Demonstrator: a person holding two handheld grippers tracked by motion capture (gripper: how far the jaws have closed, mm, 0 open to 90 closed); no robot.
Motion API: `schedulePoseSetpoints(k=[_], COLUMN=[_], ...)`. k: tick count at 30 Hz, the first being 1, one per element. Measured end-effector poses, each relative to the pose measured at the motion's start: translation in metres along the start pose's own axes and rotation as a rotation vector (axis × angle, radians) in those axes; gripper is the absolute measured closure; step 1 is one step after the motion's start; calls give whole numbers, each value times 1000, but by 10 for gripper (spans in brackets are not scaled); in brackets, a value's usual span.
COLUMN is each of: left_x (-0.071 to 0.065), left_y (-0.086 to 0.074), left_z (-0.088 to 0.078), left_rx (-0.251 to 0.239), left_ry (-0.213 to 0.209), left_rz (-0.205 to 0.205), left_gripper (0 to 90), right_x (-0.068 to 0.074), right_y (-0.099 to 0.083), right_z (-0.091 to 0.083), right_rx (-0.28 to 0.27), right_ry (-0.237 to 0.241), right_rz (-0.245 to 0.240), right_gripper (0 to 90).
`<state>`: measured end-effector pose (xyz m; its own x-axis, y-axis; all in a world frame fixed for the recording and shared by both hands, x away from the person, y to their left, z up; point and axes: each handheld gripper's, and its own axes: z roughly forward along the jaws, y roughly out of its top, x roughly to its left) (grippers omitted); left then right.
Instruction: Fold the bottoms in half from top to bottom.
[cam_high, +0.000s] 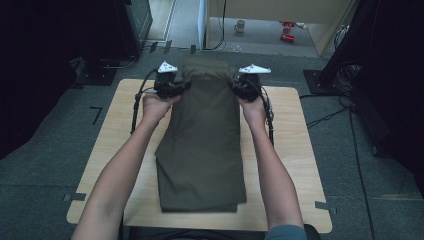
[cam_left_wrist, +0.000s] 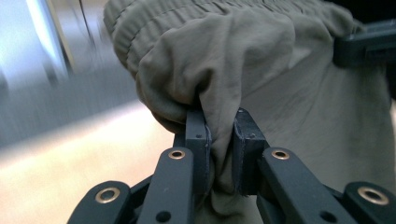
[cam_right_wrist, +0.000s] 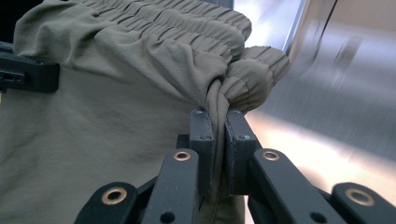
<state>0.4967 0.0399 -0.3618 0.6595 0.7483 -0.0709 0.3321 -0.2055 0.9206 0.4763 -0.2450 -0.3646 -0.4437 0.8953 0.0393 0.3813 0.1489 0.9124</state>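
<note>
Light wooden tabletop (cam_high: 290, 150) with rounded corners, grey carpet around it. Item: olive-green trousers of thin woven cloth (cam_high: 202, 150), folded lengthwise, lying along the middle of the tabletop; gathered elastic waistband (cam_right_wrist: 187, 28) at the far end, lifted. I have my left gripper (cam_high: 167, 85) and right gripper (cam_high: 246, 86) at the waistband's two corners, each with its jaws pinching a bunched fold.

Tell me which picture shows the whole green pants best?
The high view: the olive pants lie folded lengthwise down the wooden table, seen end to end. The left gripper view and the right gripper view each show just the gathered elastic waistband bunched between black jaws.
</note>
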Motion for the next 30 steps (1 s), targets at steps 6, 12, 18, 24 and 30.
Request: schedulePoseSetpoints(k=[6,12,18,24,30], left_x=[-7,-15,-25,-39,-44], left_y=[-21,-52,-76,-93,-111], left_z=[-7,-17,-27,-44,-51], left_rx=[94,136,174,183,200], left_ry=[-24,-78,-93,-104,-120], left_rz=[33,30,43,92,83], left_gripper=[805,803,798,789,776], right_x=[9,16,27,38,45], right_y=[-16,-54,-78,-97,-112], right_z=[-11,-18,-27,-41,-48], right_rx=[40,106,145,155,178], right_ry=[16,75,104,122,136], right_rz=[-37,-36,-43,-61,-75], right_gripper=[834,825,816,803,798])
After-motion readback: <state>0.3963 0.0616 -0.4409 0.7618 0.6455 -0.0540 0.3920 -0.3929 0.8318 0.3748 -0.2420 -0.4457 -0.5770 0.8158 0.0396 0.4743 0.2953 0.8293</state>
